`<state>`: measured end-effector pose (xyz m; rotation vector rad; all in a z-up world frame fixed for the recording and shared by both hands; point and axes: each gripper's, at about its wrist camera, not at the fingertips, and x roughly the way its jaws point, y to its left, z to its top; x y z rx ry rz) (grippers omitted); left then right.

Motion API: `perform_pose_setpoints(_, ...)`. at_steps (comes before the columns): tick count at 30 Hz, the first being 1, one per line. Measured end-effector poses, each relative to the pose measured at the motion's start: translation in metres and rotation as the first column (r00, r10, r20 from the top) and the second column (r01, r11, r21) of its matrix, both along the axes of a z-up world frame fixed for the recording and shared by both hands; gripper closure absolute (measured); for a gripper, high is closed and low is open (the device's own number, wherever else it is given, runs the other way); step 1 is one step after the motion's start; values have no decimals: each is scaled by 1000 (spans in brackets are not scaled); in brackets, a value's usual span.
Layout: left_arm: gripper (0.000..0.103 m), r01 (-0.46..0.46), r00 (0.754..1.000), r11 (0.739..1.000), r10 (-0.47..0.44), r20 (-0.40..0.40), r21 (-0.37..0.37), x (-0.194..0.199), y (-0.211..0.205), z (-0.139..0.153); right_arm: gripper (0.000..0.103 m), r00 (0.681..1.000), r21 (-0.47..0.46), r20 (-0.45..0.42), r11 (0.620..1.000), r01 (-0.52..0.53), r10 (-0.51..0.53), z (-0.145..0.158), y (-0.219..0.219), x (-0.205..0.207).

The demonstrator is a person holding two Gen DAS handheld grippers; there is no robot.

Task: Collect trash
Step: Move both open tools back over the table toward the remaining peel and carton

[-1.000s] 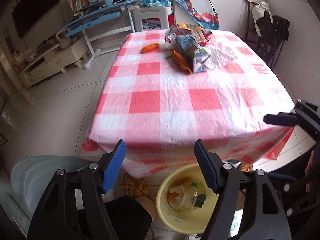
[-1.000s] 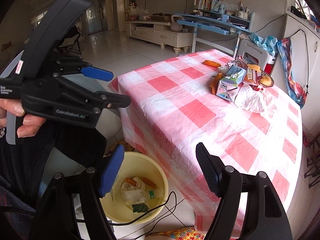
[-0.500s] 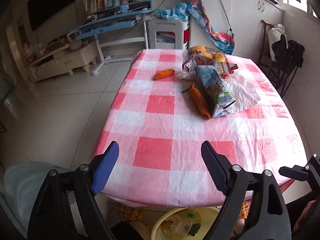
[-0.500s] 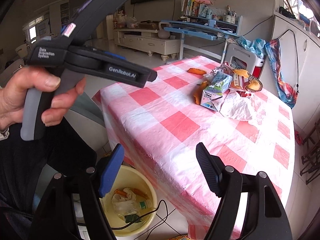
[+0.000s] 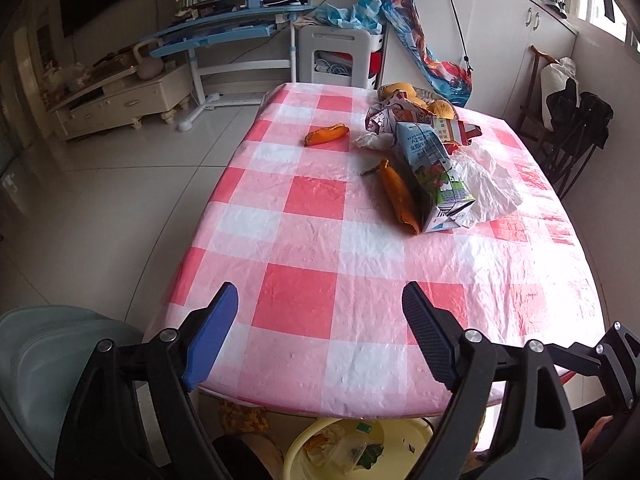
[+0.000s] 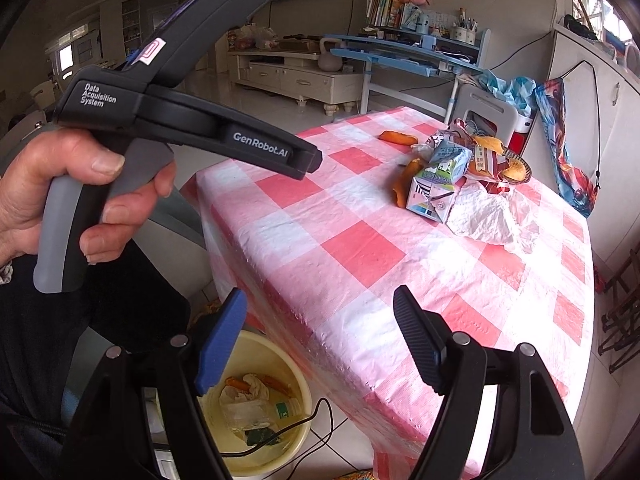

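Both grippers, left [image 5: 316, 338] and right [image 6: 318, 338]: fingers spread, empty. Trash lies beyond the milk carton [image 5: 434, 176] on the bench [image 5: 320, 248]. Suggest reaching past the near edge, pinching the orange peel [image 5: 398, 196] beside the carton.

Yellow bin [image 5: 404, 436] mostly hidden beneath the table edge [image 5: 340, 408], bottom cut off.

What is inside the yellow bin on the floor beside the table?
The yellow bin holds orange peel pieces, crumpled white tissue, a clear plastic bottle and something dark green. A claw covers its left side.
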<state>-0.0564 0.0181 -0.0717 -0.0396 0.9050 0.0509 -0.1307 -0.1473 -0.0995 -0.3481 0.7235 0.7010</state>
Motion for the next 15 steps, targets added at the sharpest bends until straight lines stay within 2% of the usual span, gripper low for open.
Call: perform_pose_setpoints(15,22,6,1000,999,-7,-16,-46,2,3,-2,31,1000,2,1,1000,1,-1,1,-1,0)
